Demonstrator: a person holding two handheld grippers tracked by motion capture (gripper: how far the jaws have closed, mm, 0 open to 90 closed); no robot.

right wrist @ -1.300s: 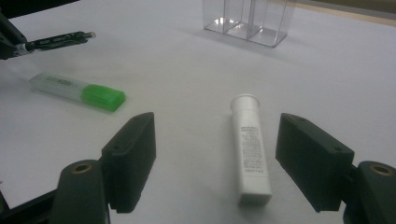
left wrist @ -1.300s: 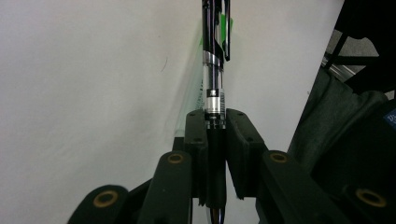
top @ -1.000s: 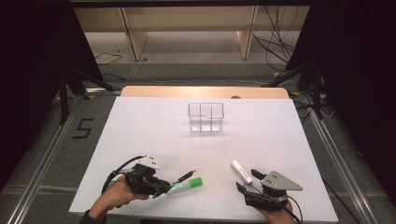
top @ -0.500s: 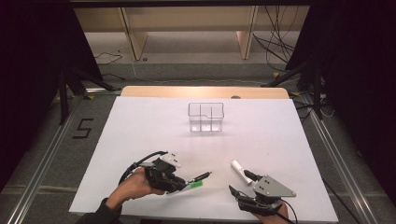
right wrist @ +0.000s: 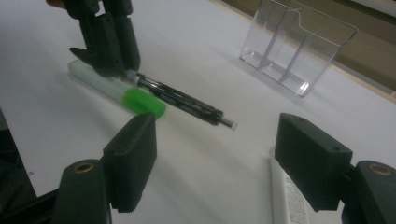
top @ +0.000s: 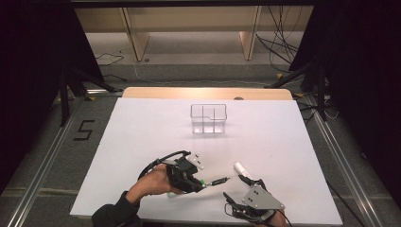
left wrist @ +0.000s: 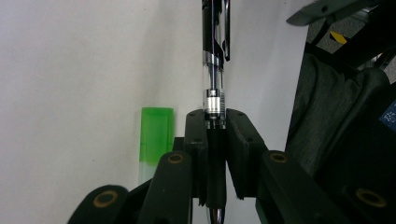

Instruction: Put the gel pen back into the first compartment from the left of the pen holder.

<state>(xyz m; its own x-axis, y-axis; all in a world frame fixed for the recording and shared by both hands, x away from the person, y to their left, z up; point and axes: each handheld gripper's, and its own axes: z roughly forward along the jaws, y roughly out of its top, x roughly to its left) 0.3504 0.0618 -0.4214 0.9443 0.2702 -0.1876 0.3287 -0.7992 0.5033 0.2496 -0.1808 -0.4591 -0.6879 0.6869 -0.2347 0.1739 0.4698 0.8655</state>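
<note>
My left gripper (top: pixel 198 182) is shut on a black pen (top: pixel 216 181) near the table's front edge. In the left gripper view the pen (left wrist: pixel 215 70) sticks out straight ahead from between the jaws. A green-capped marker (left wrist: pixel 157 135) lies on the white table just beside it. My right gripper (right wrist: pixel 223 158) stands open with nothing between its jaws, and it faces the pen (right wrist: pixel 187 100), the green-capped marker (right wrist: pixel 140 100) and the left gripper (right wrist: pixel 109 46). A white marker (top: pixel 242 169) lies close by the right gripper (top: pixel 236 187), beside its right jaw.
A clear plastic organizer (top: pixel 208 118) with compartments stands upright at the middle back of the white table (top: pixel 142 132). A wooden strip runs along the far edge. Black curtains, stands and cables surround the table.
The left gripper has moved to the right with the pen in it, away from the green-capped marker. The right gripper has shifted slightly left and toward the front edge.
</note>
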